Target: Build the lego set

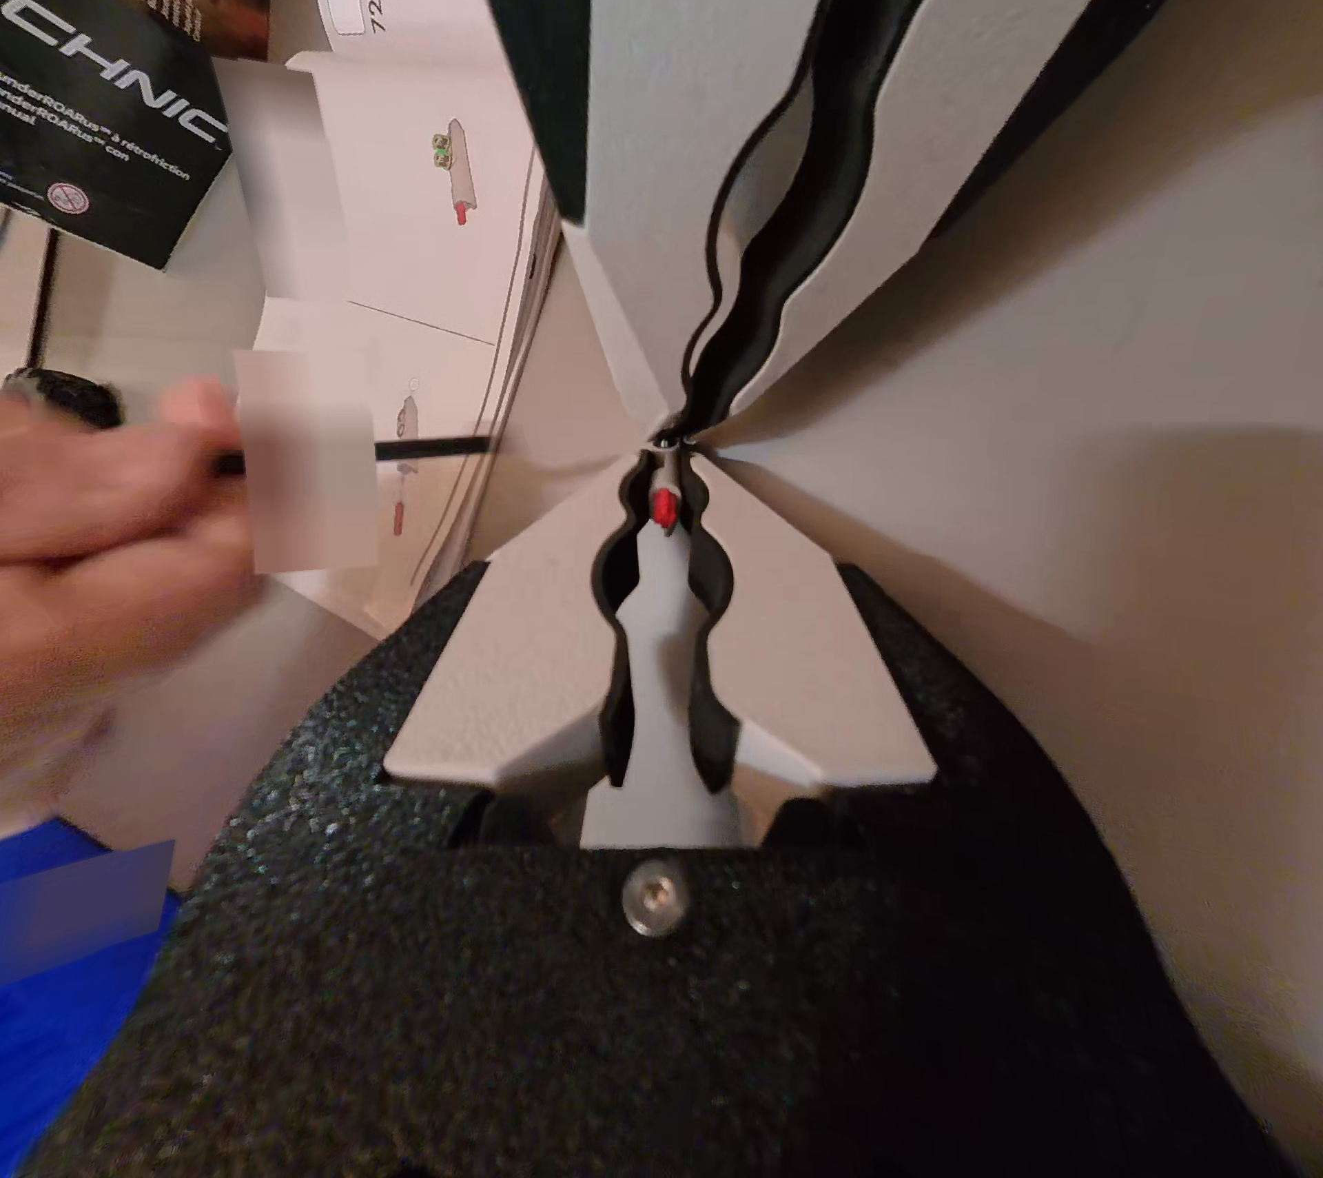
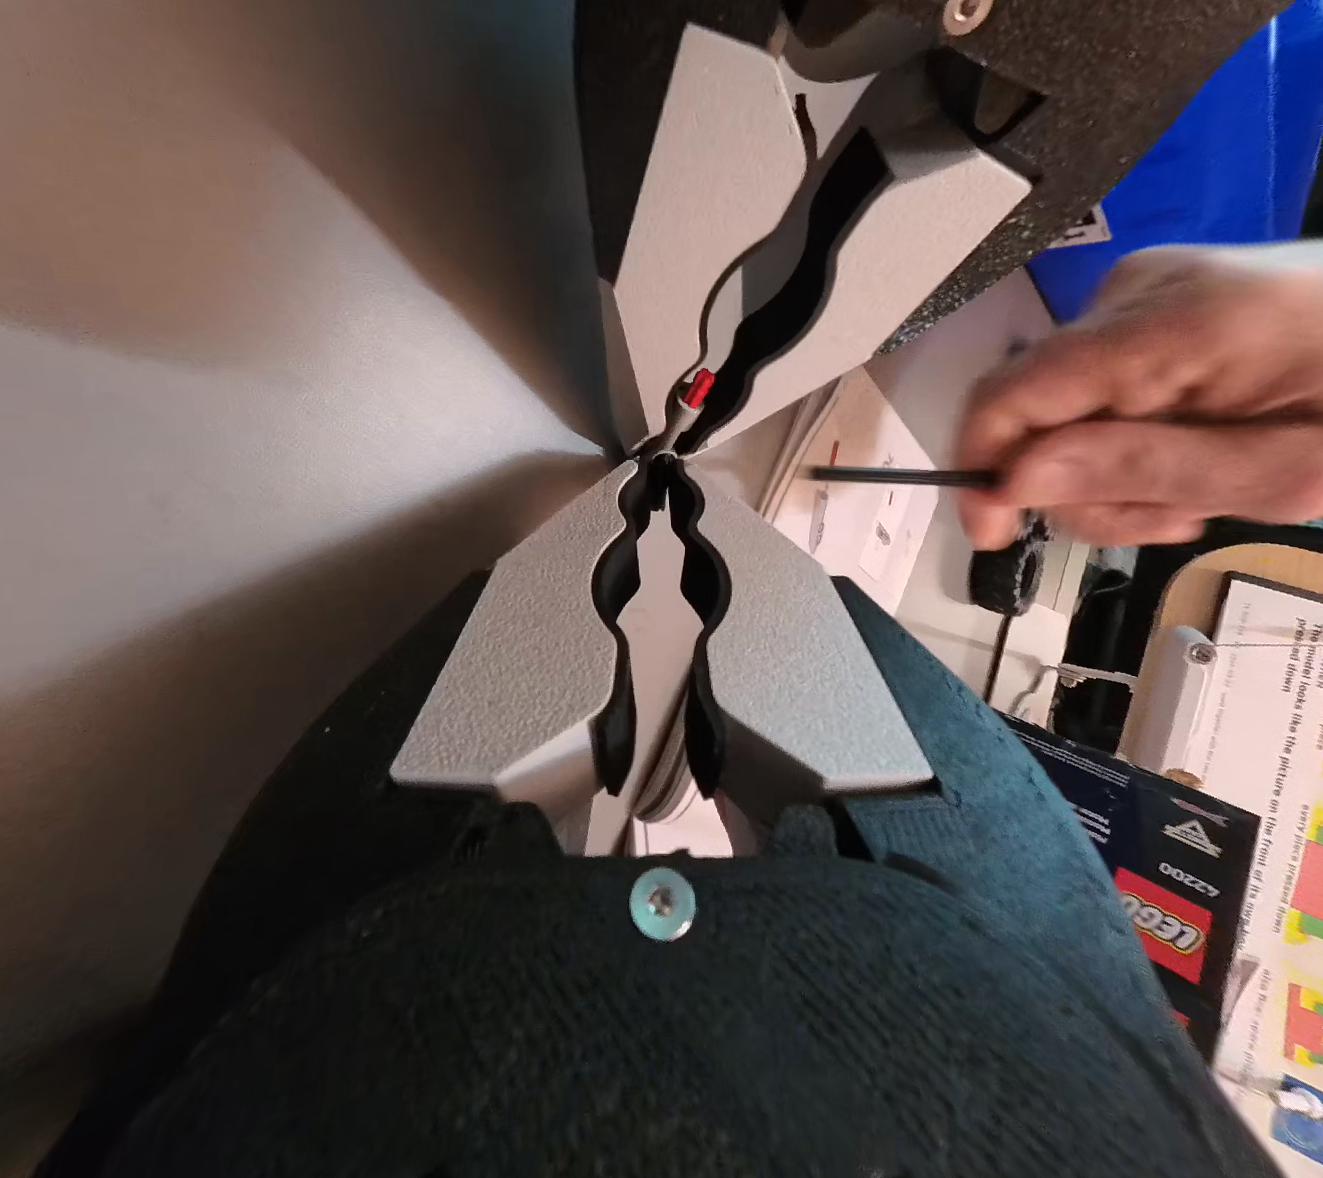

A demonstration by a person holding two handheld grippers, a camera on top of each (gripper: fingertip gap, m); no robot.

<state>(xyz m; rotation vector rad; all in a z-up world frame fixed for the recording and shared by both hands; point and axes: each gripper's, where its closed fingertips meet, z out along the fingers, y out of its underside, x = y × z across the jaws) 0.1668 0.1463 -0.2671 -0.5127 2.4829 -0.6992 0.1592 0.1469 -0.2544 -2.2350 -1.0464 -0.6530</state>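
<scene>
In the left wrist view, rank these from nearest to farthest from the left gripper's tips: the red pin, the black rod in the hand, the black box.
1. Red pin: between the left gripper's fingers, at the tips.
2. Black rod: to the left, over the open booklet.
3. Black box: upper left corner, beyond the booklet.

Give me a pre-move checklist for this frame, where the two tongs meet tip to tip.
1. Left tongs grip on the grey piece: ok, closed on it.
2. Red pin in the grey piece: ok, one end sticks out between the fingers.
3. Right tongs closed at the tips: ok. Whether they pinch a part: cannot tell.
4. Alignment of the two tongs: ok, tips meet point to point.
5. Hand with the black rod out of the way: ok, off to the side, though the rod points toward the tips.
6. Instruction booklet open: ok.
</scene>
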